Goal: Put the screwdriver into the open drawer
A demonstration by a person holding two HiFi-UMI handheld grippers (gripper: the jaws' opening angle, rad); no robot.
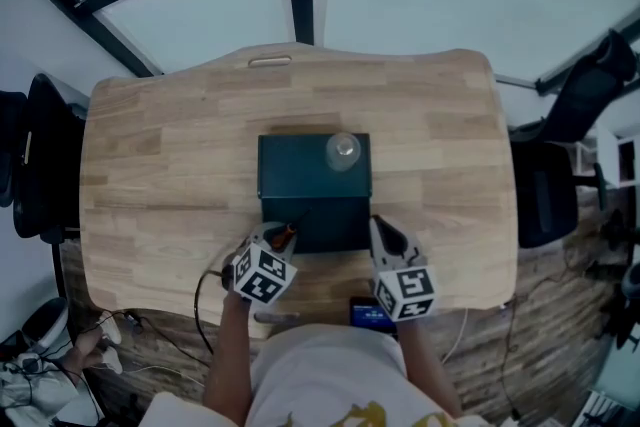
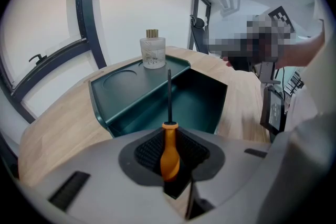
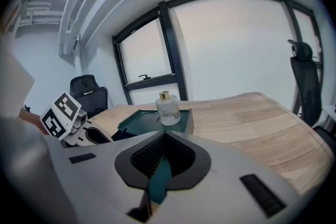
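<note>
A dark green box (image 1: 300, 167) stands mid-table, and its open drawer (image 1: 322, 225) is pulled out toward me. My left gripper (image 1: 275, 237) is shut on the orange handle of the screwdriver (image 1: 286, 235) at the drawer's front left corner. In the left gripper view the screwdriver (image 2: 169, 157) sits between the jaws of the left gripper (image 2: 169, 148), and its dark shaft points over the drawer (image 2: 194, 102). My right gripper (image 1: 385, 233) is at the drawer's front right corner. In the right gripper view, my right gripper (image 3: 160, 170) is shut on a green strip of the drawer (image 3: 159, 182).
A glass bottle (image 1: 342, 151) with a gold cap stands on the box's top, at the right. A phone (image 1: 370, 315) lies at the table's near edge, and a cable (image 1: 200, 300) hangs off it. Office chairs (image 1: 40, 155) flank the wooden table (image 1: 160, 165).
</note>
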